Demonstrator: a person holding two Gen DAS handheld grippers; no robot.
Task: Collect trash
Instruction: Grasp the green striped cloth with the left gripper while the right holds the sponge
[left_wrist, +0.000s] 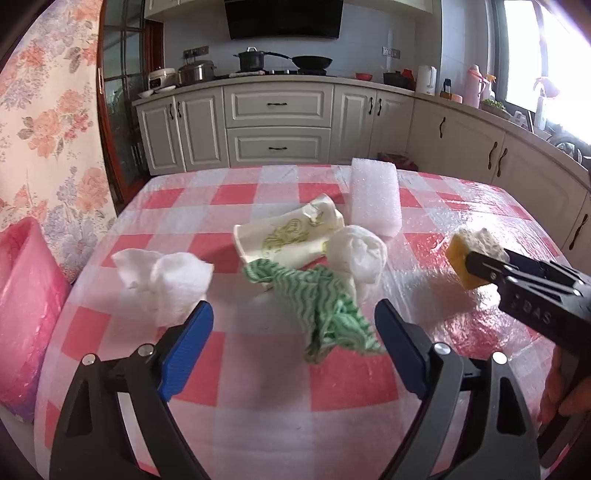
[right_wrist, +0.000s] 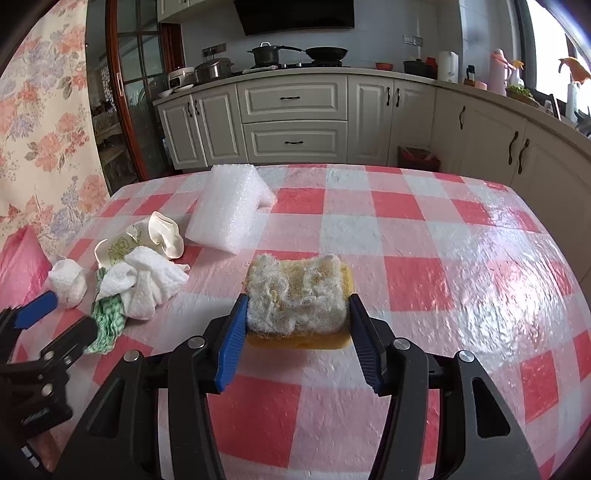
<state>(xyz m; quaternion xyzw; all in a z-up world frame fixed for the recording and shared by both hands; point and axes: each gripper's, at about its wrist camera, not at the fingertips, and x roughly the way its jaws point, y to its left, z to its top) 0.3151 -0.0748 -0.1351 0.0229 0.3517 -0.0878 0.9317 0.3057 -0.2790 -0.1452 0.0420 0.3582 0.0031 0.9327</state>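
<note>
My right gripper (right_wrist: 297, 314) is shut on a worn yellow sponge (right_wrist: 297, 295) with a frayed white top, held just above the table; it also shows in the left wrist view (left_wrist: 476, 254). My left gripper (left_wrist: 293, 317) is open and empty, its blue fingers either side of a green-striped rag (left_wrist: 332, 314). Beyond the rag lie a crushed paper cup (left_wrist: 291, 236) and two crumpled white tissues, one (left_wrist: 356, 254) against the rag and one (left_wrist: 166, 282) to the left. A white foam block (left_wrist: 375, 195) lies farther back.
The table has a red-and-white checked cloth (right_wrist: 424, 240) under clear plastic. A pink plastic bag (left_wrist: 26, 310) hangs at the table's left edge. Kitchen cabinets (left_wrist: 277, 125) and a counter with pots stand behind. A red bin (right_wrist: 417, 157) sits on the floor beyond.
</note>
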